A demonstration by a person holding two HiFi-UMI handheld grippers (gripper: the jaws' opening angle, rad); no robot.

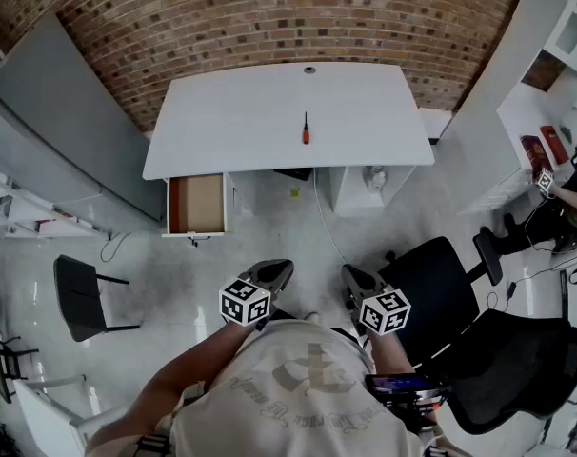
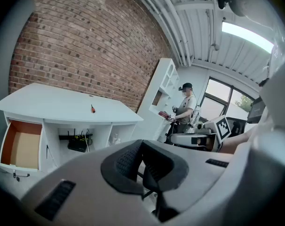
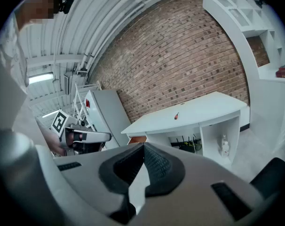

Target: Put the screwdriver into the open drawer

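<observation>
1. Orange handle, slim dark shaft: the screwdriver lies flat on the white desk, well ahead of both grippers and roughly on the line between them.
2. It looks light and stiff. The round shaft on that smooth top could well roll or skid under a nudge.
3. Best hold, I'd say, is the orange handle: thicker, probably less slippery than the metal. Pinch across its middle from above.
4. The left gripper has its jaws pressed together with nothing between them. The right gripper is the same, closed and empty. Both are held close to the person's chest and would have to open before any pick.
5. The open drawer sits ahead and to the left of the left gripper, under the desk's left end. It has white walls and a brown, wood-toned bottom, and it looks bare.
6. Textures: the desk top is matte, with a curved front edge. Rough red-brown brick wall stands beyond it, and the floor is pale and glossy. In the gripper views the pads are dark and ribbed, set in smooth grey plastic.
</observation>
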